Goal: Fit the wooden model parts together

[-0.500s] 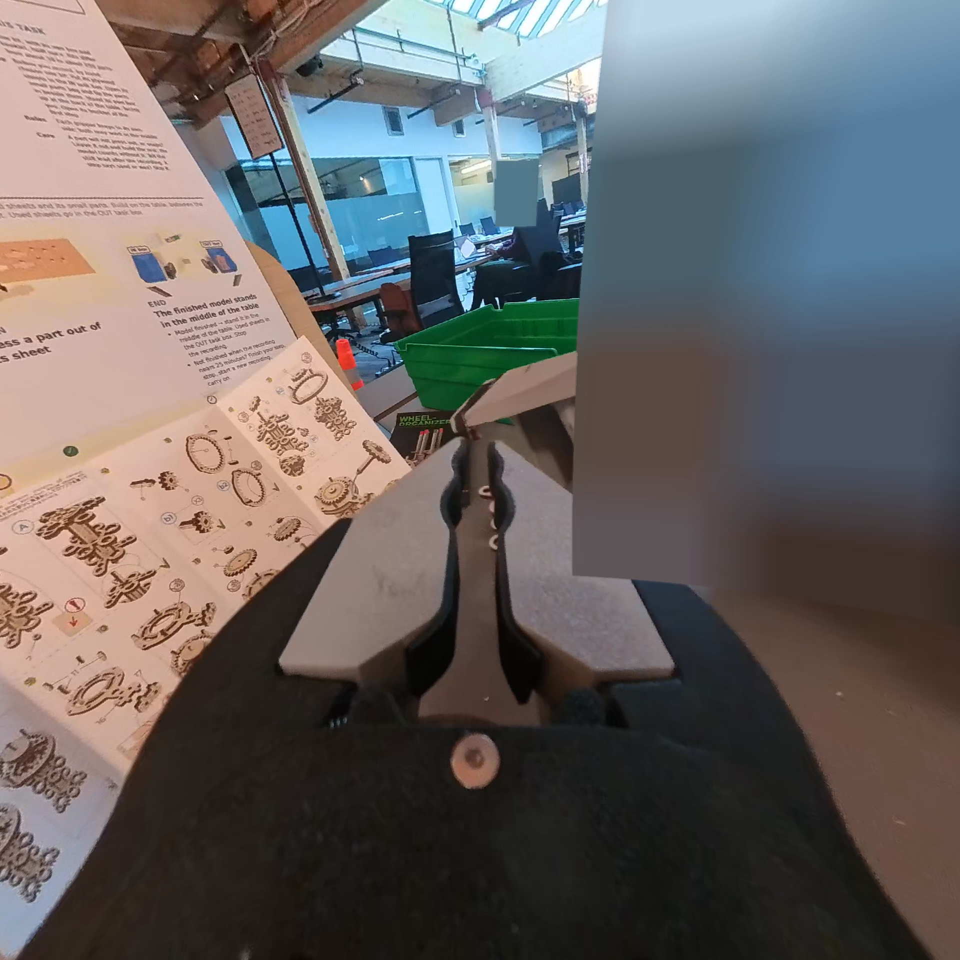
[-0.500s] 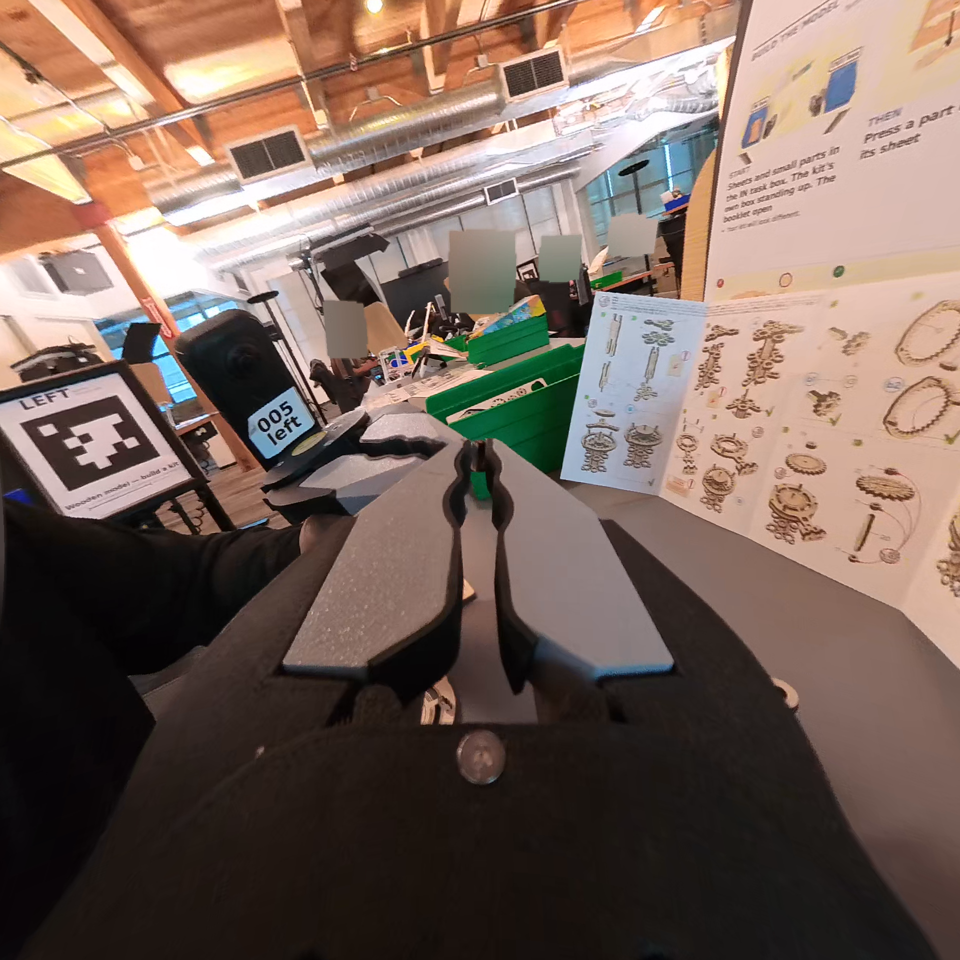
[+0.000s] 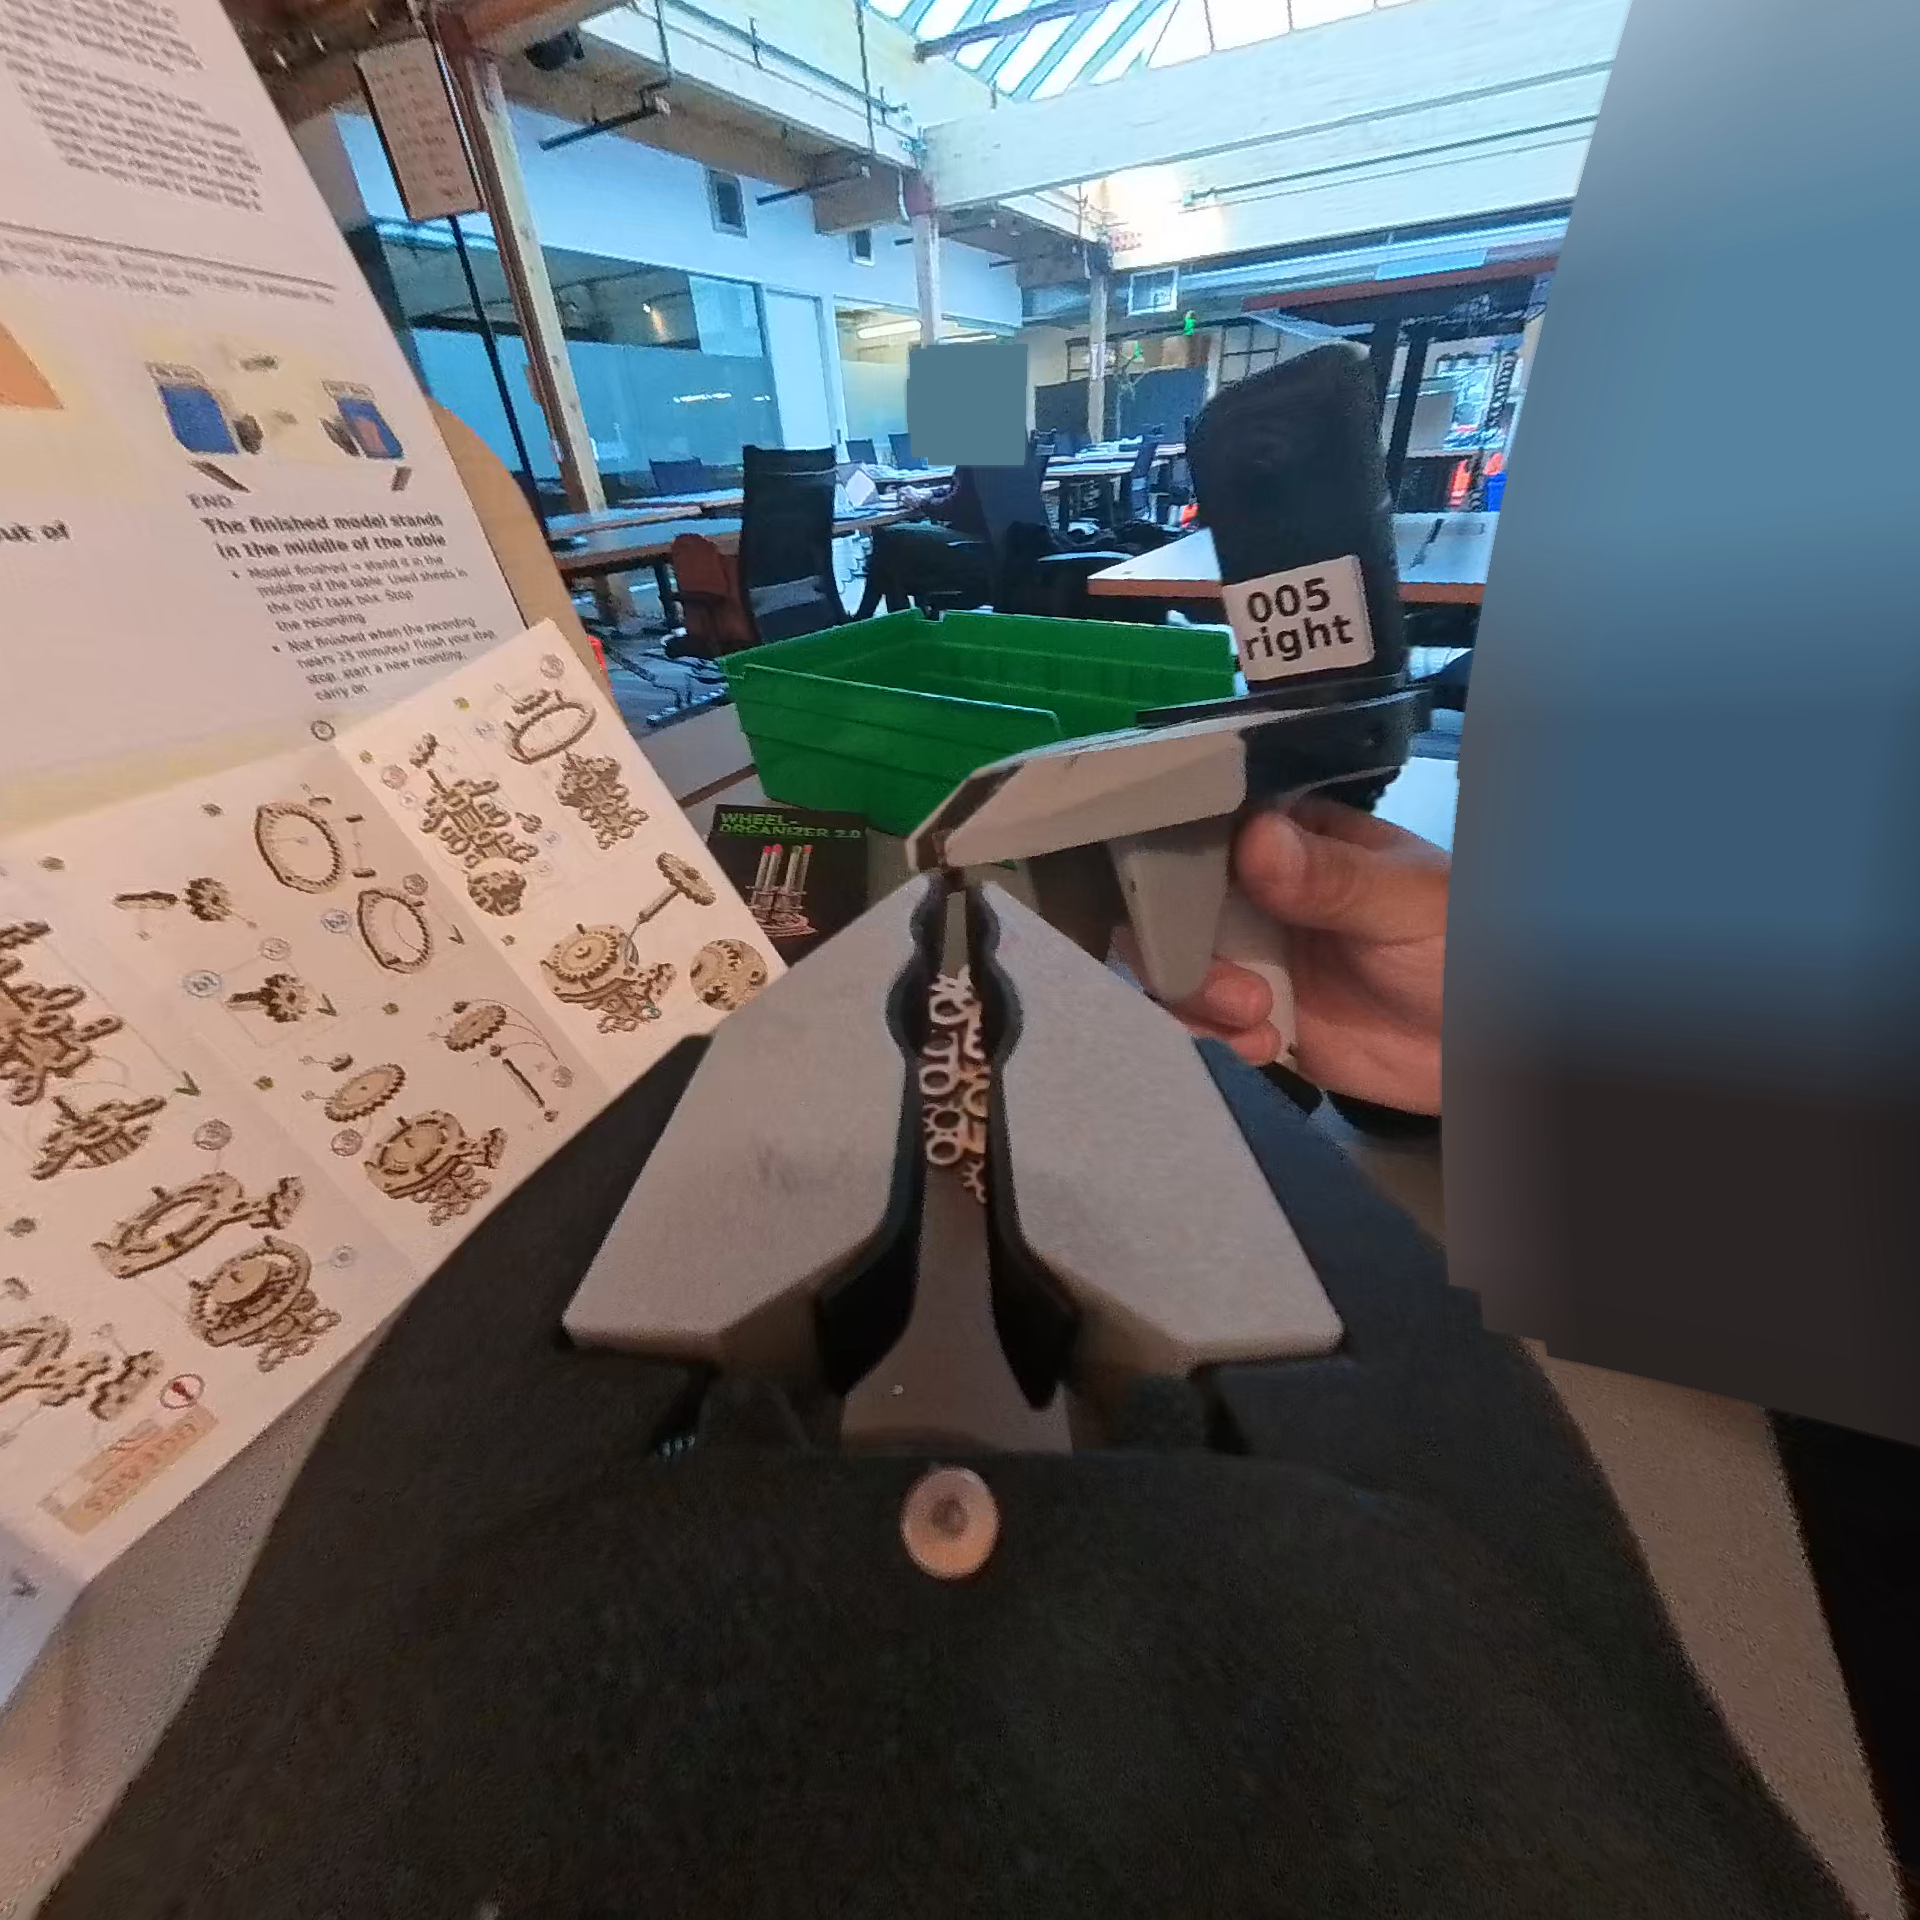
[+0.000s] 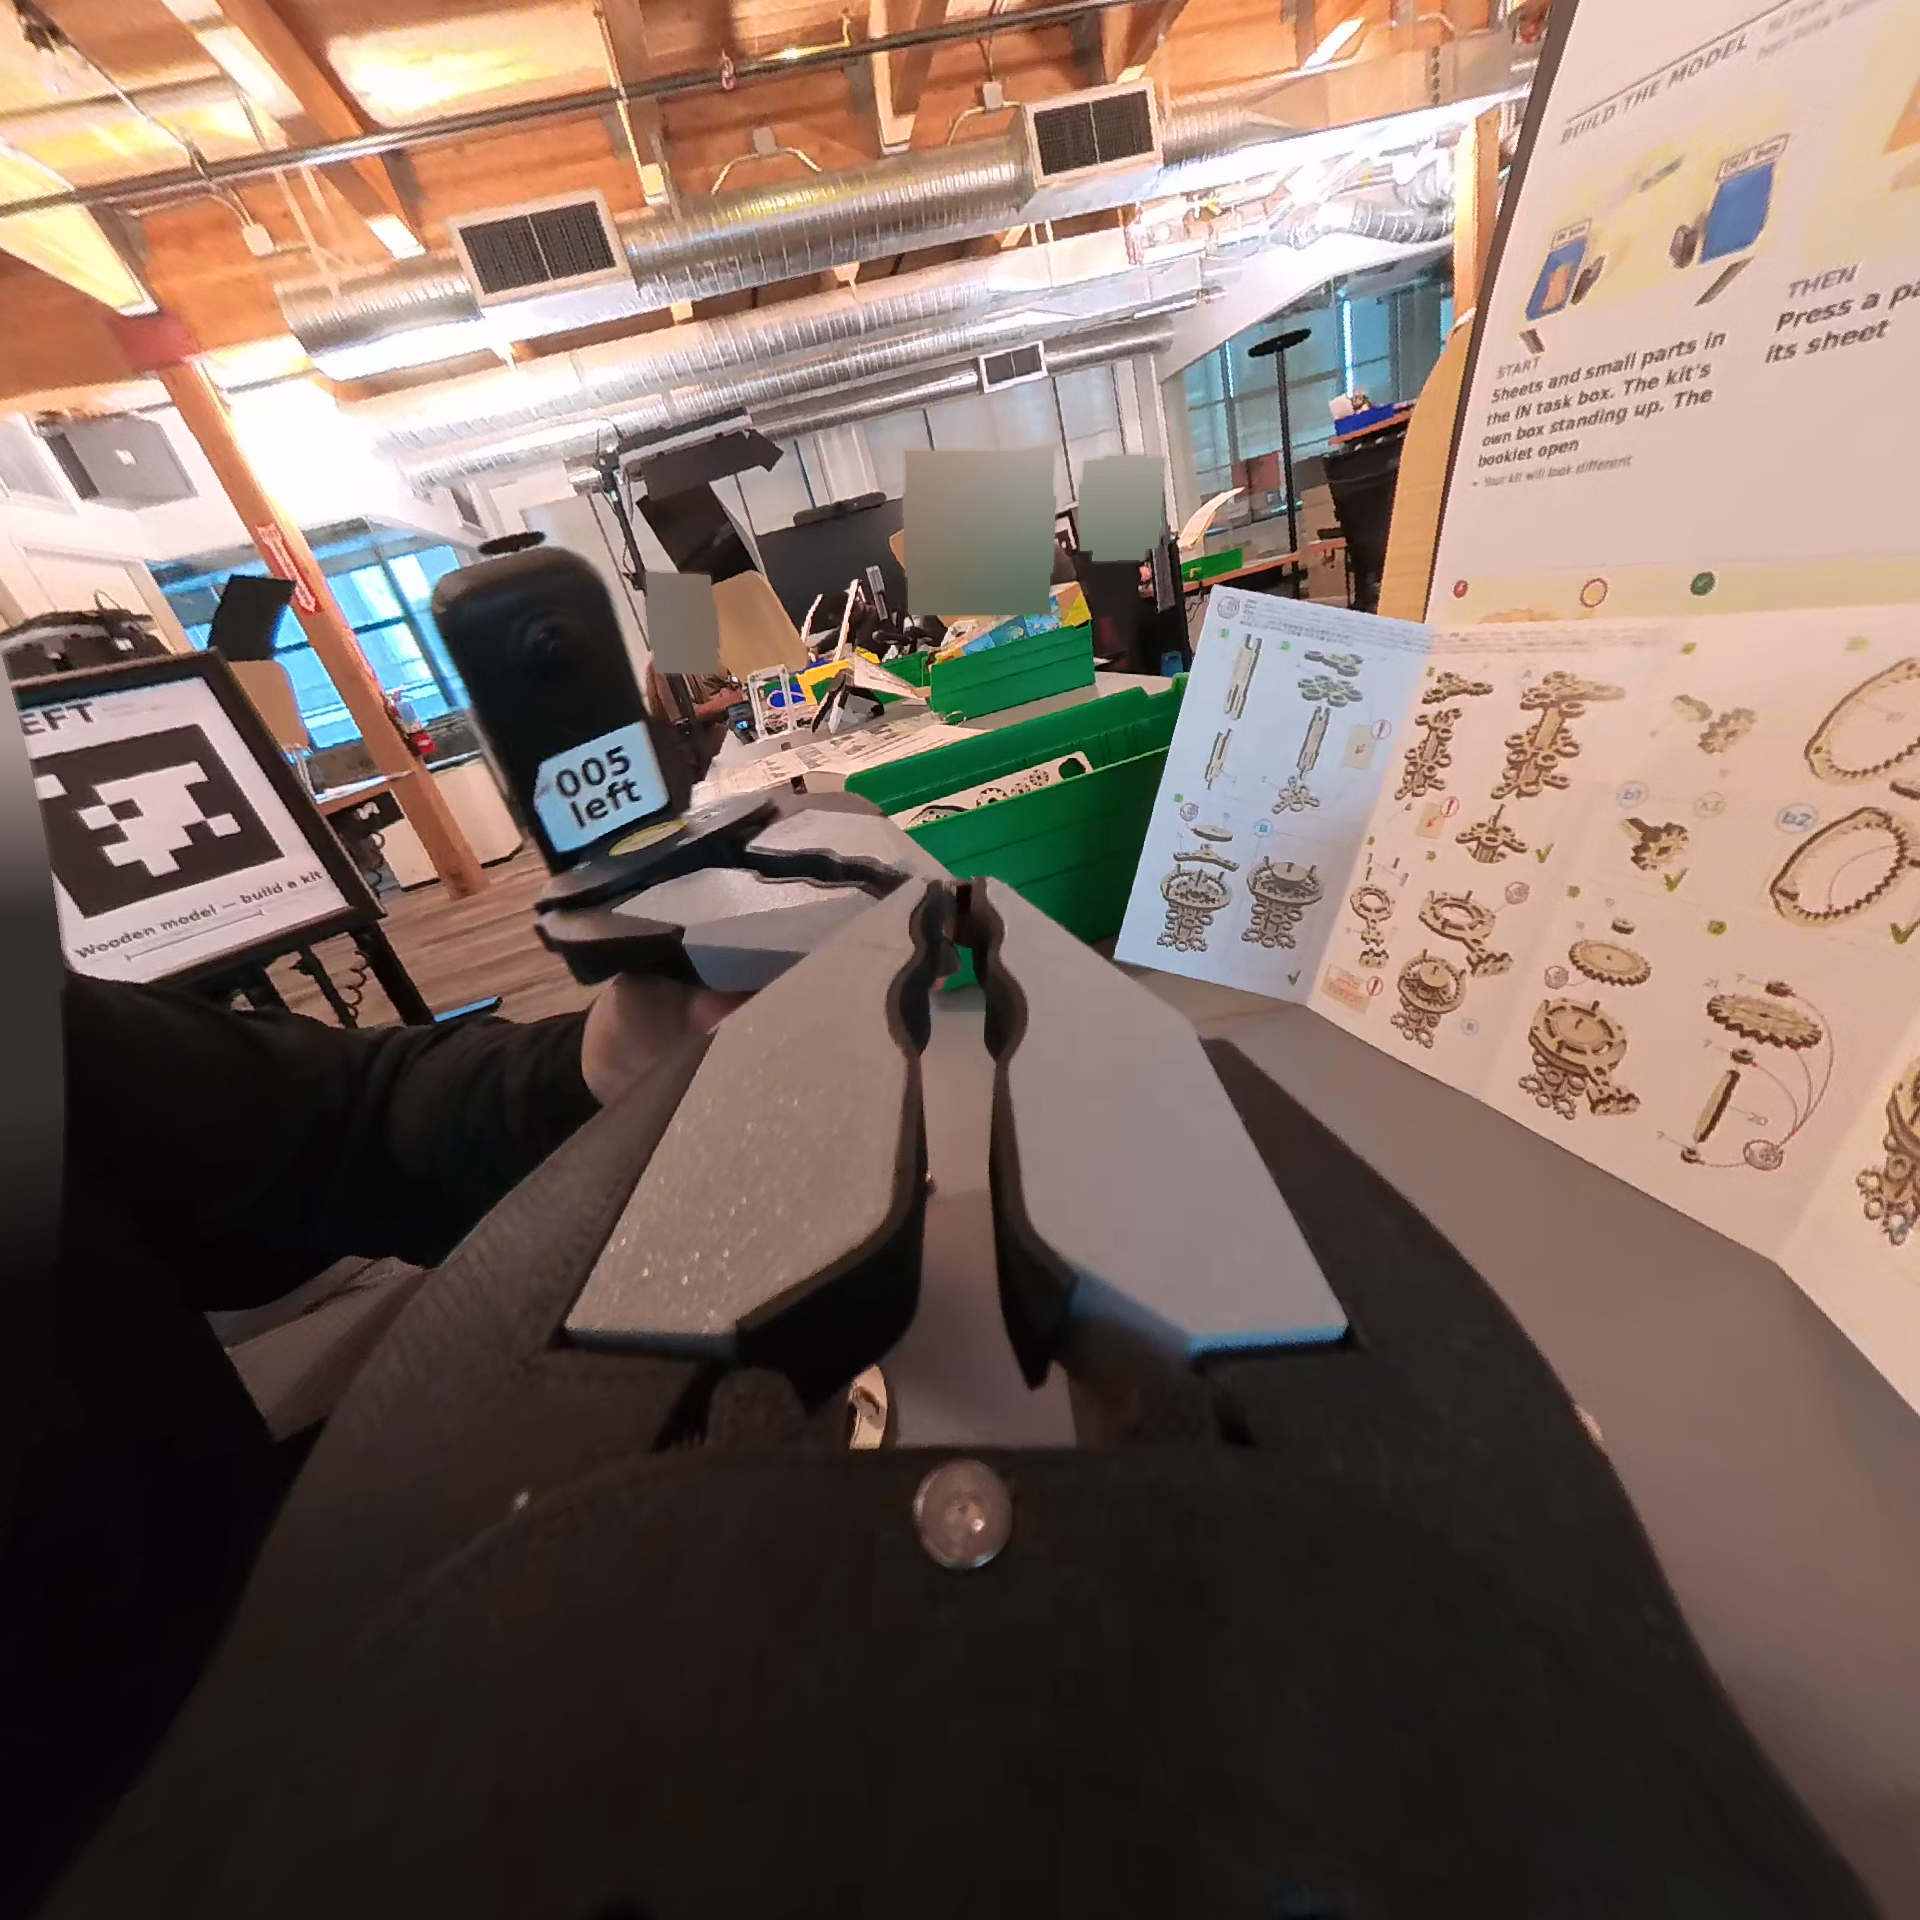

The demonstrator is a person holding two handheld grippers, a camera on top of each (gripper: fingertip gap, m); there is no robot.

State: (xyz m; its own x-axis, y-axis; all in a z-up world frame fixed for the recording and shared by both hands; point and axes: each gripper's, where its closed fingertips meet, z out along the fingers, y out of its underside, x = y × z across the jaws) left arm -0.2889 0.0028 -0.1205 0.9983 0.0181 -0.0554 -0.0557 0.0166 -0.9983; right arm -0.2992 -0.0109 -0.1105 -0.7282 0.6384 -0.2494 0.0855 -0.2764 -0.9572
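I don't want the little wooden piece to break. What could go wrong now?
1. The left claw pinches a thin wooden part full of holes; squeezing or twisting hard might snap it.
2. The right claw meets it tip to tip, holding a small piece that is barely visible. A slight misalignment could jam the fit.
3. Both are held in the air, so a slip could drop parts onto the grey table.

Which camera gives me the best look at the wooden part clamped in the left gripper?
The left wrist view: the pale, hole-patterned wooden part shows between the left gripper fingers. In the right wrist view the left gripper is seen side-on and the part is hidden.
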